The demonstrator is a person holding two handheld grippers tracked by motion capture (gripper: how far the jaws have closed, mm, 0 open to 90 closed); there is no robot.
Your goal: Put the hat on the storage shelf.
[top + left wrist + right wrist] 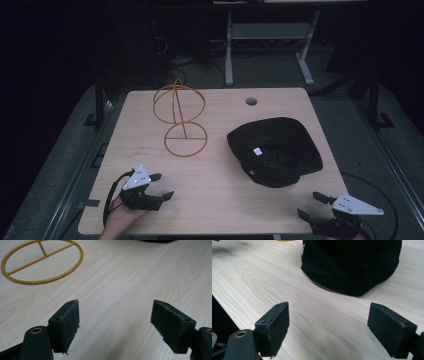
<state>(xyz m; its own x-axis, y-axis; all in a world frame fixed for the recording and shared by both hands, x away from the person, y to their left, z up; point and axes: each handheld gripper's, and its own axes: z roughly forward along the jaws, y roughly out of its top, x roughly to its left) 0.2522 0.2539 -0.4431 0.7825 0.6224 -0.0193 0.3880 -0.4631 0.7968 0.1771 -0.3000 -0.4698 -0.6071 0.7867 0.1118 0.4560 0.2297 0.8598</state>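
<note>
Black hat (274,151) crown-down on counter (220,200), right of wire stand (179,116). Right gripper (315,205) near brim, fingers apart, empty. Left gripper (161,186) fingers apart, empty. Approach low, pinch brim edge, avoid crushing crown.

A broad strip of bare counter (220,200) is left open along the near edge, between the left hand-held gripper (159,186) and the right hand-held gripper (311,205). Passage on the right is blocked by a black hat (274,151), lying upside down just beyond the right hand-held gripper. On the left, a tall orange wire stand (180,117) is set farther back. Between hat and stand, a clear lane of wood is left running to the far edge, where a small round hole (251,101) is cut.
</note>
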